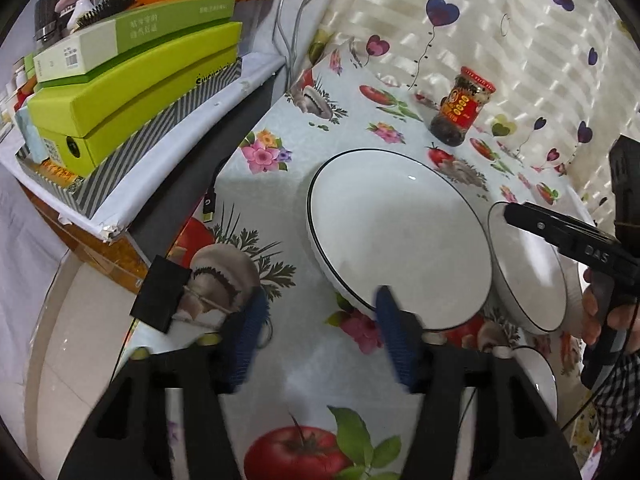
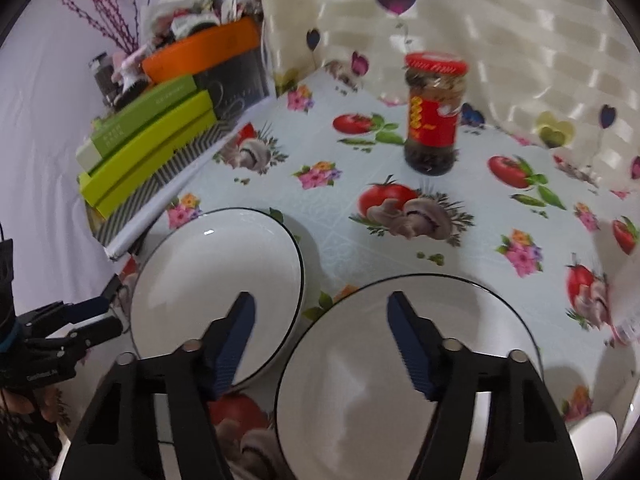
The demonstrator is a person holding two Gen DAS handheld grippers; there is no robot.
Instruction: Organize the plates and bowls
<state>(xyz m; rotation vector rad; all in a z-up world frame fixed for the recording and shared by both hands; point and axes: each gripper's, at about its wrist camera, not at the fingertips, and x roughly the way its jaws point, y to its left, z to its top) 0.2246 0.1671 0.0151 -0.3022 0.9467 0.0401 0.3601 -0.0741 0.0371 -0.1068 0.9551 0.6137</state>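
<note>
Both grippers hover with jaws parted and nothing between the pads. Left gripper [image 1: 320, 336] hangs over the tablecloth [image 1: 296, 148], its right finger [image 1: 394, 336] overlapping the near rim of the left bowl [image 1: 400, 236]. Right gripper [image 2: 320, 340] straddles the gap between that left bowl [image 2: 216, 288] and the right bowl [image 2: 360, 392]. Each bowl sits upright, mouth up, round with no long axis. They stand just beside each other, nearer the camera than the red-lidded jar [image 2: 434, 114], which stands upright.
</note>
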